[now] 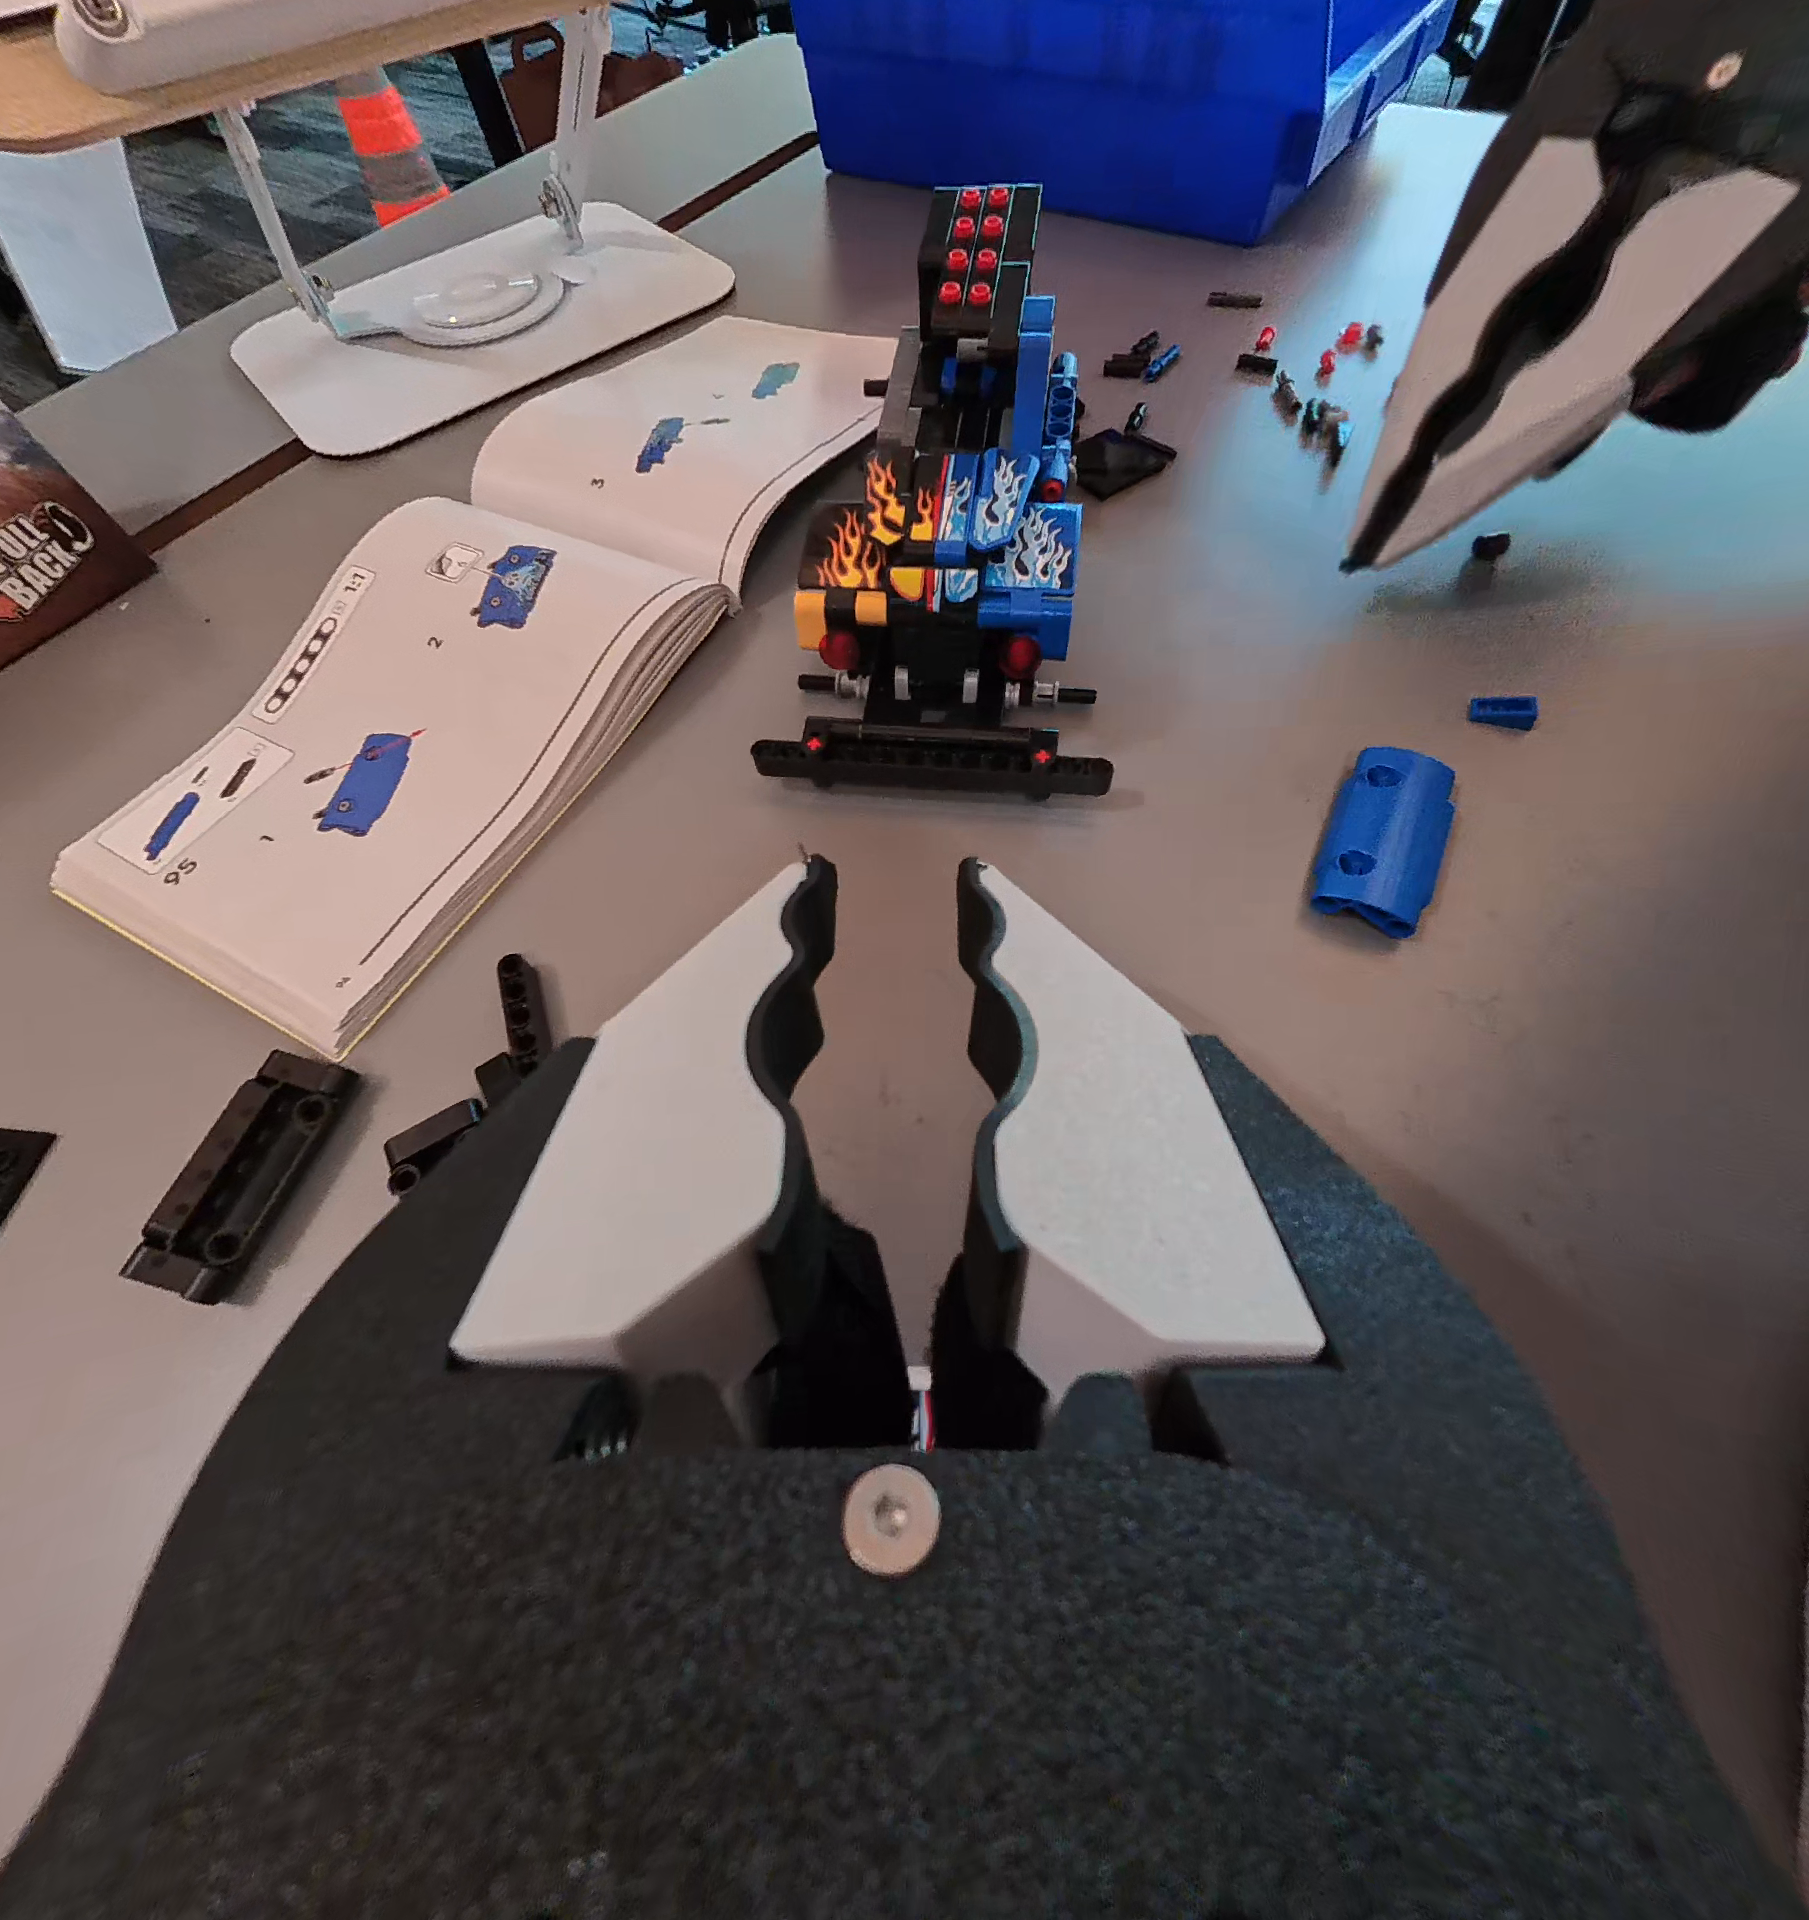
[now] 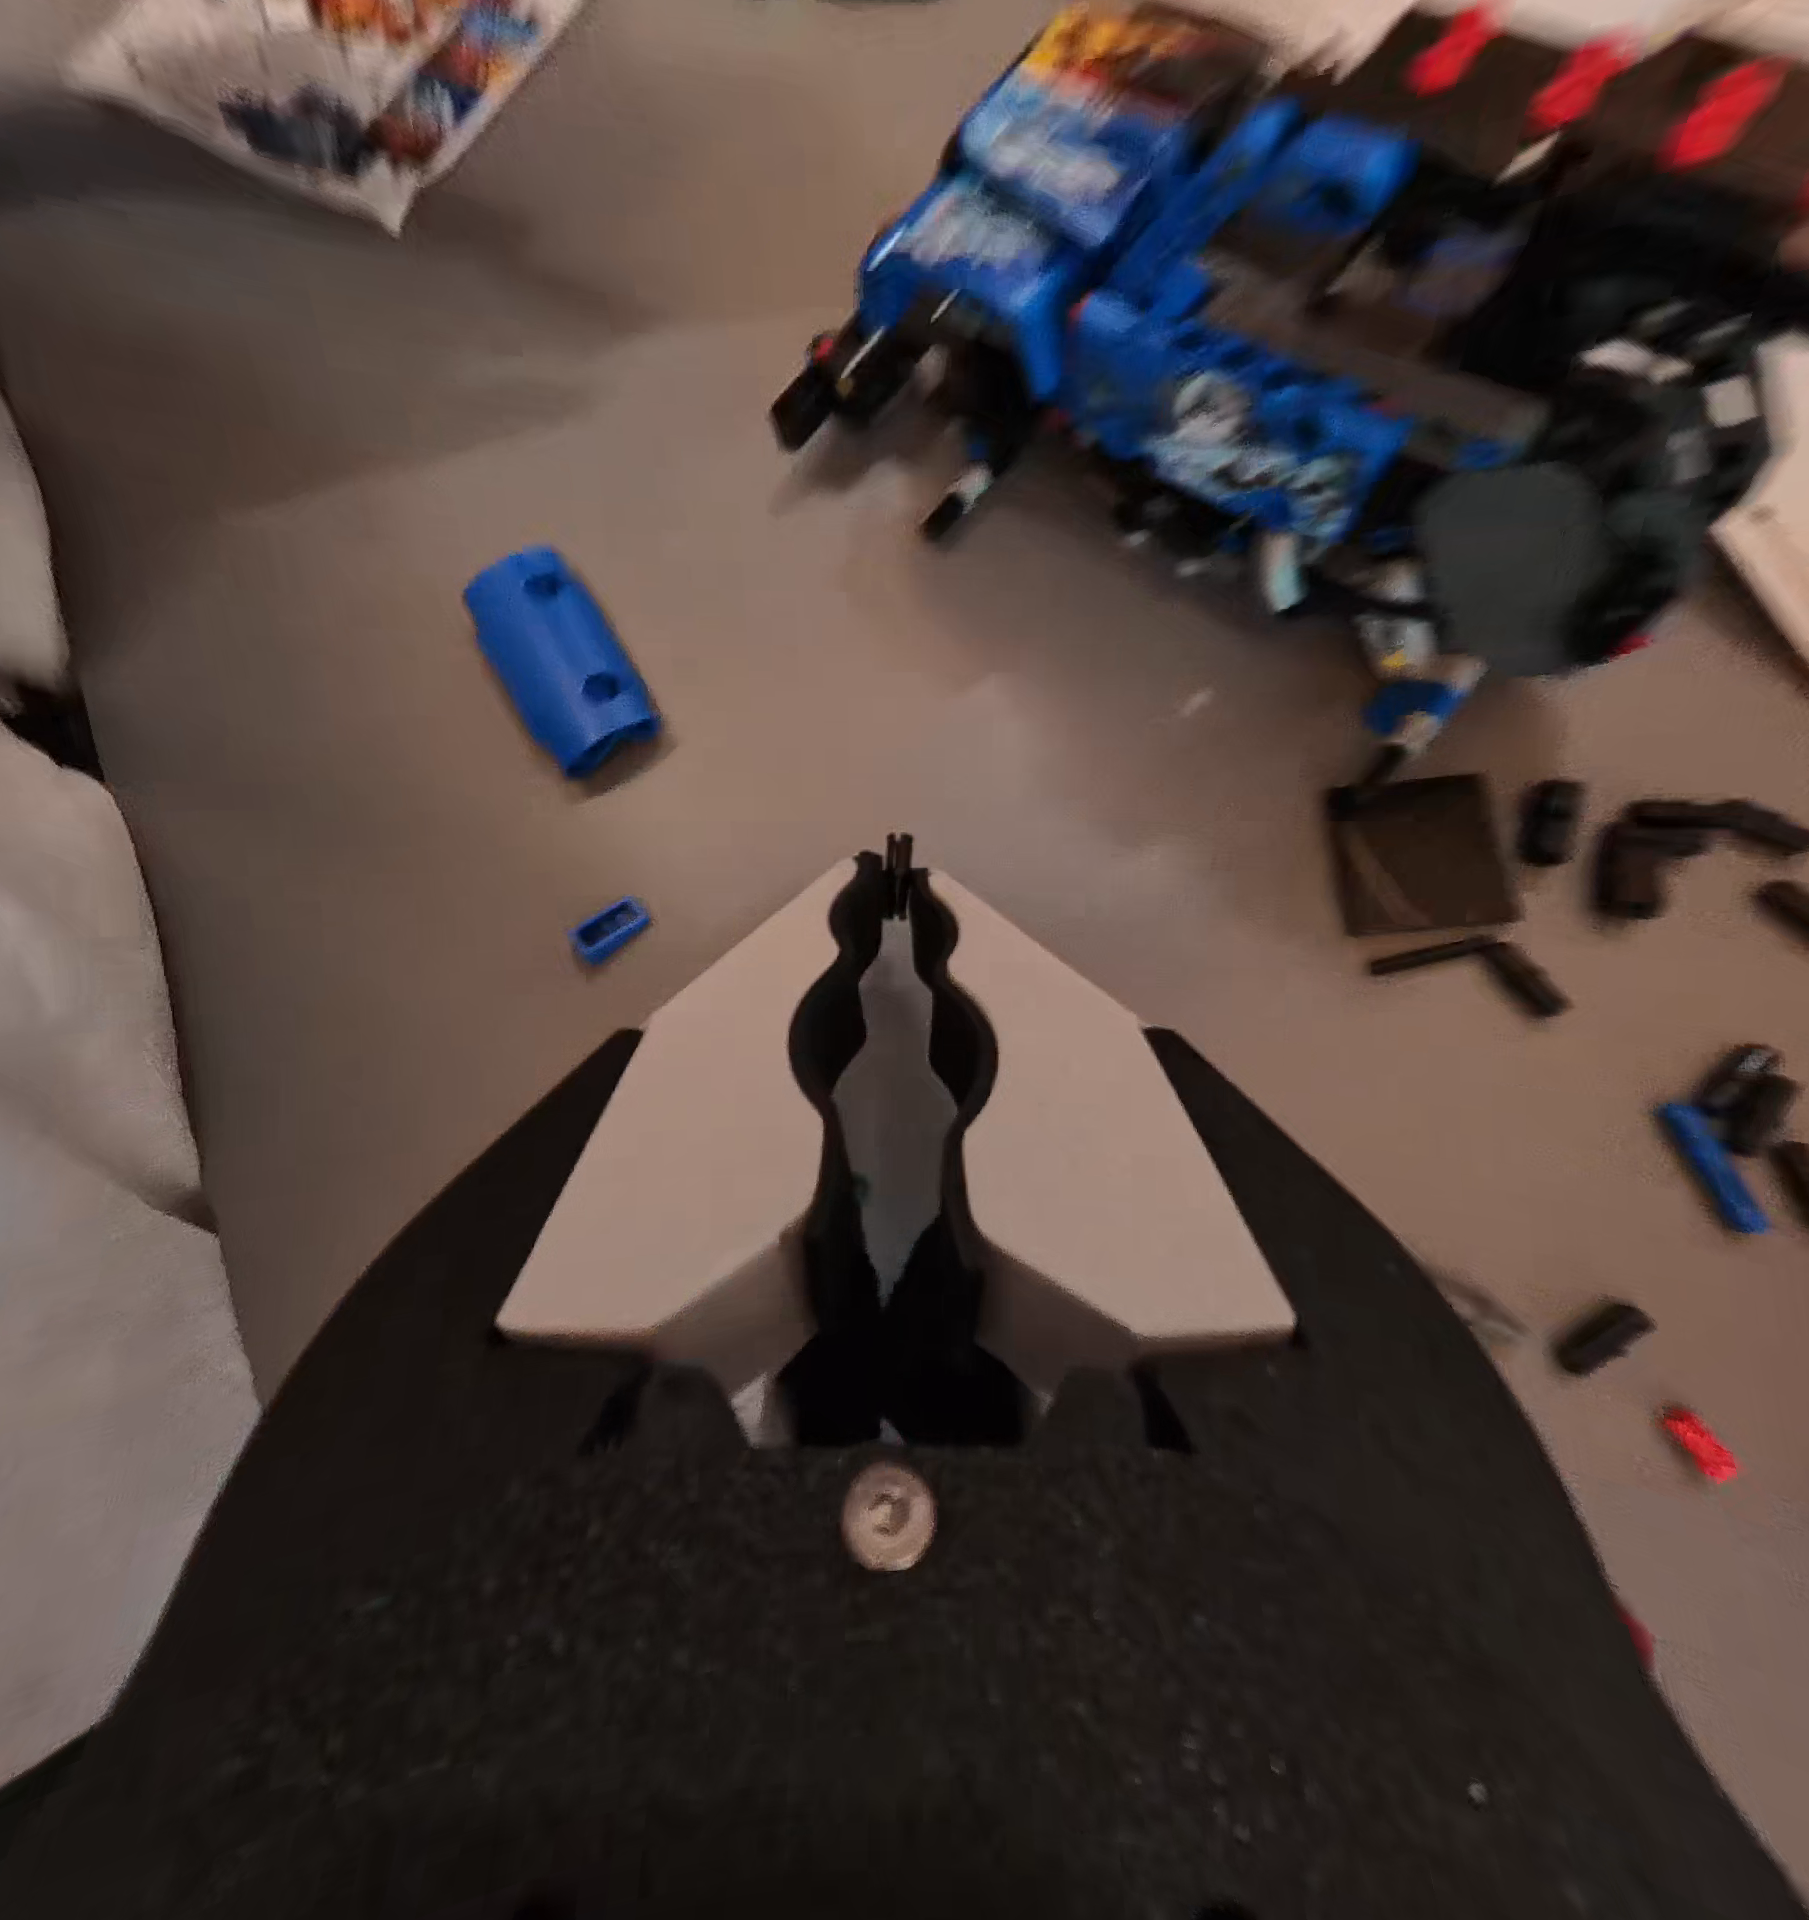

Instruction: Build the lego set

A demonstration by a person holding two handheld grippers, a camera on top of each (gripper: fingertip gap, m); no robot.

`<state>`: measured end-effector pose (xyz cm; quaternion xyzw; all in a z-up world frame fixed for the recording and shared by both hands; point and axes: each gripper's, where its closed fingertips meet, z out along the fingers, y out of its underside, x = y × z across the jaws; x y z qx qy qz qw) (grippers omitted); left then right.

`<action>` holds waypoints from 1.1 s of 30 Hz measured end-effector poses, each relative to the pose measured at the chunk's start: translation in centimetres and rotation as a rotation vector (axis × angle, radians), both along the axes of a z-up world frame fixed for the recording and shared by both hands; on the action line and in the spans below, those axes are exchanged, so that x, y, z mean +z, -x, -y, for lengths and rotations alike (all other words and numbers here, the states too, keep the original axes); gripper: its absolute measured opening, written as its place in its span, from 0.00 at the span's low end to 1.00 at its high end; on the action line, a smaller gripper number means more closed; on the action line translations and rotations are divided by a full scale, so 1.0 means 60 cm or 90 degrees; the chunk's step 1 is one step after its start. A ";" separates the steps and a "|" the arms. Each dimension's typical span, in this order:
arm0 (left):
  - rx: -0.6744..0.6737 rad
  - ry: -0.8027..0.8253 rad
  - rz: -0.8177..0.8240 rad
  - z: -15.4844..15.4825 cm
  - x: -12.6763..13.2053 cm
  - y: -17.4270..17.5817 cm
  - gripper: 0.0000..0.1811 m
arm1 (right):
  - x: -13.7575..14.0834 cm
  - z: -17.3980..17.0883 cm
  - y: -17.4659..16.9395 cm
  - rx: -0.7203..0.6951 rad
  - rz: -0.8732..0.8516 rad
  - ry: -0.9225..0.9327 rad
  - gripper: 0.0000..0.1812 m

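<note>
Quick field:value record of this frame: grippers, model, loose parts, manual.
left gripper: open, empty, pointed at the model
right gripper: shut on small black pin, above the table
model: part-built blue and black truck with flame stickers, no wheels on
blue curved panel: loose on table, right of model
small blue piece: loose, beyond the panel
manual: open, left of model
black parts: loose, near left

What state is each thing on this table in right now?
Left tongs: open, empty.
Right tongs: shut on a small black peg.
Blue-and-black flame-decorated toy truck: partly built, no wheels.
White instruction booklet: lying open.
Curved blue plastic panel: loose on the table.
</note>
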<state>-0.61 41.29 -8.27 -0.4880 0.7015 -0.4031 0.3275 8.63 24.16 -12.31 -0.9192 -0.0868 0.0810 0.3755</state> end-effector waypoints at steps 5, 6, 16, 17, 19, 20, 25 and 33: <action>-0.016 -0.008 0.002 0.013 -0.001 0.002 0.12 | -0.035 0.007 0.006 -0.019 0.035 0.027 0.06; -0.016 -0.013 0.000 0.013 -0.002 0.004 0.12 | -0.035 0.006 0.008 -0.021 0.019 0.023 0.08; 0.009 -0.018 0.006 0.003 0.000 0.017 0.12 | -0.015 0.009 -0.199 -0.197 0.096 -0.014 0.14; 0.010 -0.019 0.005 0.003 0.000 0.018 0.12 | -0.019 0.007 -0.209 -0.188 0.103 -0.007 0.14; 0.013 -0.024 0.001 0.001 -0.003 0.020 0.12 | -0.021 -0.003 -0.213 -0.145 0.111 -0.008 0.14; 0.016 -0.025 0.001 0.000 -0.003 0.021 0.12 | -0.019 -0.009 -0.210 -0.114 0.112 -0.017 0.14; 0.024 -0.011 0.001 0.004 -0.005 0.026 0.12 | -0.033 -0.020 -0.204 -0.035 0.094 0.005 0.10; 0.041 -0.007 0.005 0.000 -0.002 0.038 0.12 | -0.003 -0.014 -0.148 -0.005 0.016 -0.024 0.02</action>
